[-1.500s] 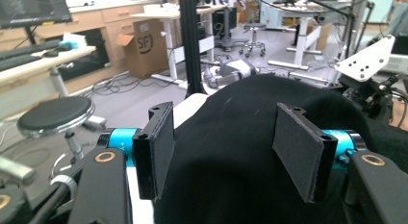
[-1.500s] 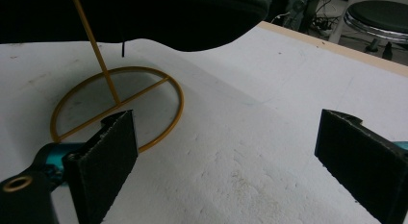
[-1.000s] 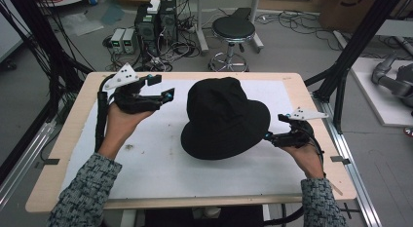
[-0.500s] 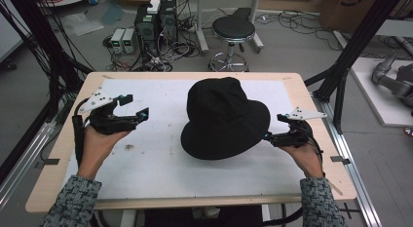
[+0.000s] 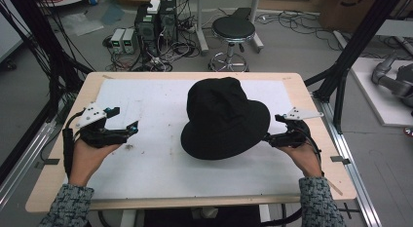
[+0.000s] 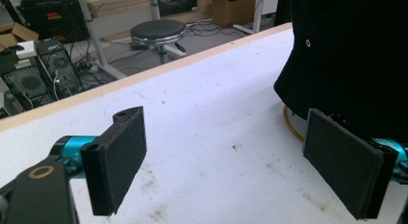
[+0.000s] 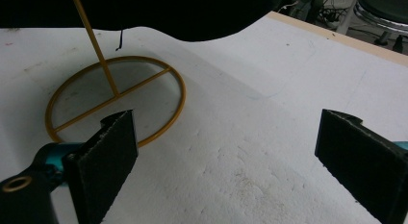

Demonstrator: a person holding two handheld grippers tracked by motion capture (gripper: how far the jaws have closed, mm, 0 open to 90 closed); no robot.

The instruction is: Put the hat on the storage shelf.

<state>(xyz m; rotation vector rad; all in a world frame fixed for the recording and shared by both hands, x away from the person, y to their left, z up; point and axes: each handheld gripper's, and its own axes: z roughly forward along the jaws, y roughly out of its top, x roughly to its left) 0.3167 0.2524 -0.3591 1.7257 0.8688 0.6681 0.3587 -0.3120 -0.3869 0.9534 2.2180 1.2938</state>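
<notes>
A black bucket hat (image 5: 224, 117) stands mid-table on a yellow wire stand (image 7: 115, 99), whose ring base and upright rod lie under the brim (image 7: 144, 12). My left gripper (image 5: 132, 126) hovers low over the white table top (image 5: 146, 173), well left of the hat. Its jaws have just been opening and stand wide with nothing between them (image 6: 231, 166); the hat (image 6: 356, 56) is beyond its right pad. My right gripper (image 5: 269, 138) sits at the hat's right brim edge, open, its pads (image 7: 103, 166) apart over bare table.
The table's wooden rim (image 5: 195, 75) runs along the far side. Behind it on the floor stand a black stool (image 5: 234, 29), computer towers (image 5: 156, 17) and loose cables. Black frame posts (image 5: 350, 56) rise at the right and left corners.
My left hand has moved left, toward the near edge and down, away from the hat, and its jaws have spread wider. The right hand and the hat have stayed put.
</notes>
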